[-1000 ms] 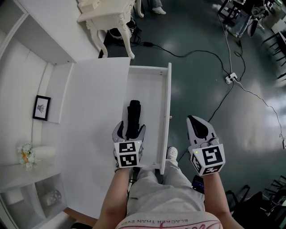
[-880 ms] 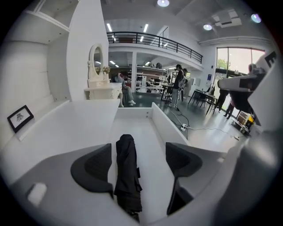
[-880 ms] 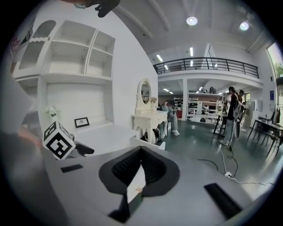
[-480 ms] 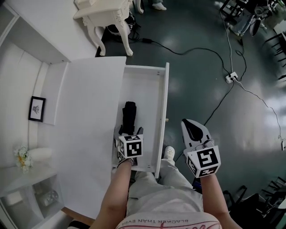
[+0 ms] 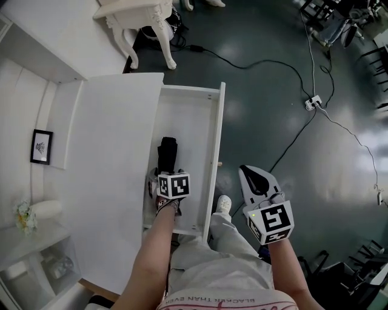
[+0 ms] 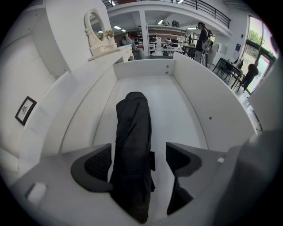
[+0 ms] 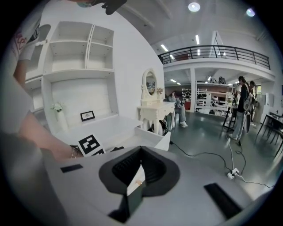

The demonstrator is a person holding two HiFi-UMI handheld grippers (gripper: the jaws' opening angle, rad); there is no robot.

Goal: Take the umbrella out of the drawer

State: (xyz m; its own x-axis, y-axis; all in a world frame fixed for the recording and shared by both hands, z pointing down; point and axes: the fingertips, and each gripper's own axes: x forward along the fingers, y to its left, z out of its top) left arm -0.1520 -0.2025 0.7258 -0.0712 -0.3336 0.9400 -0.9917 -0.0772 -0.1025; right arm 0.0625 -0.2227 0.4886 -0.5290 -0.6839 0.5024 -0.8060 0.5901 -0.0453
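The folded black umbrella (image 5: pixel 167 151) lies lengthwise on the floor of the open white drawer (image 5: pixel 214 130), nearer the drawer's inner side than its front panel, with its far end pointing toward the drawer's far wall. In the left gripper view the umbrella (image 6: pixel 132 141) runs straight up between the two dark pads of the left claw (image 6: pixel 138 160); the claw is released, its jaws spread wide to either side of the sleeve, the left pad just against the fabric and a clear gap on the other side. From the head view the left claw (image 5: pixel 165 175) reaches down into the drawer over the umbrella's near end, its marker cube uppermost. The right claw (image 5: pixel 254 178) hangs outside the drawer, beyond the front panel and above the dark floor (image 5: pixel 273 72); in its own view the right claw (image 7: pixel 140 170) is clenched, its pads pressed together with nothing between them. A small knob (image 5: pixel 219 163) sticks out of the drawer front. The drawer is pulled out from a white worktop (image 5: pixel 115 151), behind which a small framed picture (image 5: pixel 40 147) leans on a ledge, with a vase of flowers (image 5: pixel 24 213) further along. A white shoe (image 5: pixel 223 204) shows beneath the drawer's near corner. An ornate white table (image 5: pixel 133 12) stands past the drawer's far end, and a black cable runs across the floor to a power strip (image 5: pixel 313 103).
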